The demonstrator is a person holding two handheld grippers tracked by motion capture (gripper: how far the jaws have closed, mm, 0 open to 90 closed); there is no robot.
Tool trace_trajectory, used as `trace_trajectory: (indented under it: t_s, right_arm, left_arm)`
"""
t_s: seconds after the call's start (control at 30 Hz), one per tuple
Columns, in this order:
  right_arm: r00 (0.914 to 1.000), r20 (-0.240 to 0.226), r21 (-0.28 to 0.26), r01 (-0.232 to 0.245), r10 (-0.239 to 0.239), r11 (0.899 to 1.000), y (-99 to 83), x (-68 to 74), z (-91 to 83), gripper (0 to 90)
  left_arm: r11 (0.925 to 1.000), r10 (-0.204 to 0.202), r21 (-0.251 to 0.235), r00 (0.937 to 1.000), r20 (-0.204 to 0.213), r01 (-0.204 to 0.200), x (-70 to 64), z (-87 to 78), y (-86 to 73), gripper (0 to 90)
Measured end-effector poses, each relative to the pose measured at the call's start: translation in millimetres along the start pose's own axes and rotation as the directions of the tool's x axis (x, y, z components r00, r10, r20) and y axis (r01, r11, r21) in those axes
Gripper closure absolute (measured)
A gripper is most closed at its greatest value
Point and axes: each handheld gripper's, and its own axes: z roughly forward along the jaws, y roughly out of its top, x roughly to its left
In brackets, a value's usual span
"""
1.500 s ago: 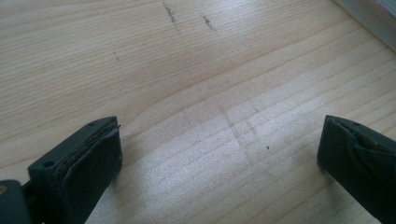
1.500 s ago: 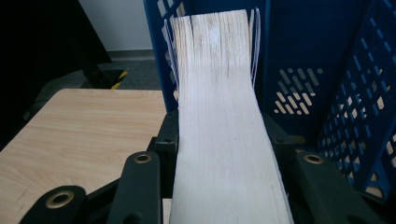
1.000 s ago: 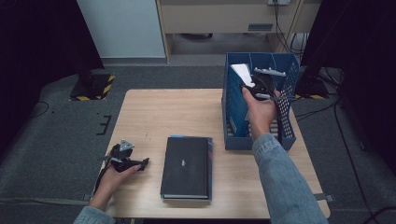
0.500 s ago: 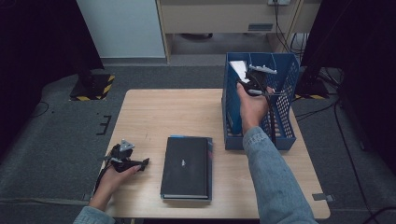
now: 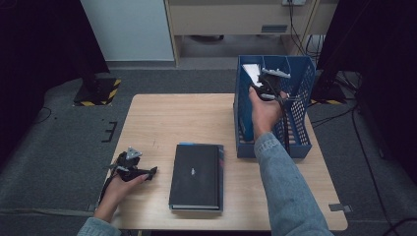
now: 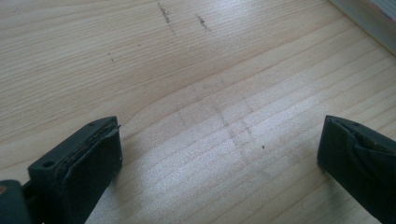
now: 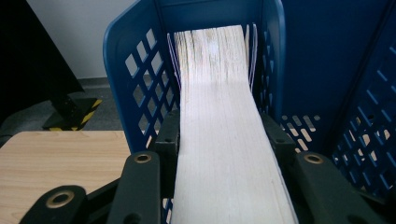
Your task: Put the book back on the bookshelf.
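From above, your right gripper [image 5: 265,84] holds a book [image 5: 253,73] inside the blue basket [image 5: 300,142] at the tabletop's [image 5: 172,118] far right; your left gripper [image 5: 132,167] rests near a black book [image 5: 195,176]. Along your left gripper [image 6: 219,154], the jaws stand wide over bare wood. Along your right gripper [image 7: 224,140], the jaws clamp the book's pages [image 7: 224,140], standing in the basket [image 7: 130,60].
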Motion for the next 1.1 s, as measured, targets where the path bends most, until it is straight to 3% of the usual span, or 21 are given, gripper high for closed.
trace_trajectory:
  t_s: [0.13,0.27,0.63,0.83,1.1]
  right_arm:
    - [0.9995,0.010,-0.008,0.029,-0.029,1.000,-1.0,3.6,1.1,59.6]
    - [1.0000,0.010,-0.012,0.001,-0.001,1.000,-3.6,4.1,1.3,59.4]
    - [0.9998,0.007,-0.016,0.019,-0.018,1.000,-9.6,10.4,-2.7,57.9]
    - [0.9983,-0.033,-0.029,0.048,-0.049,0.998,-11.4,21.9,-6.1,52.2]
    - [0.9962,-0.083,-0.024,0.024,-0.026,0.999,-11.1,28.5,-11.6,47.0]
  left_arm:
    - [1.0000,0.001,0.000,1.0000,0.001,-0.001,0.0,0.1,0.2,0.0]
    - [1.0000,0.001,0.000,1.0000,0.001,-0.001,-0.1,0.2,0.1,0.0]
    - [0.9999,0.009,0.007,1.0000,0.001,-0.009,0.1,-0.1,0.4,0.0]
    - [1.0000,0.007,0.006,1.0000,0.001,-0.007,0.0,0.1,0.5,0.0]
    - [1.0000,0.008,0.006,1.0000,0.002,-0.008,-0.1,0.3,0.8,0.0]
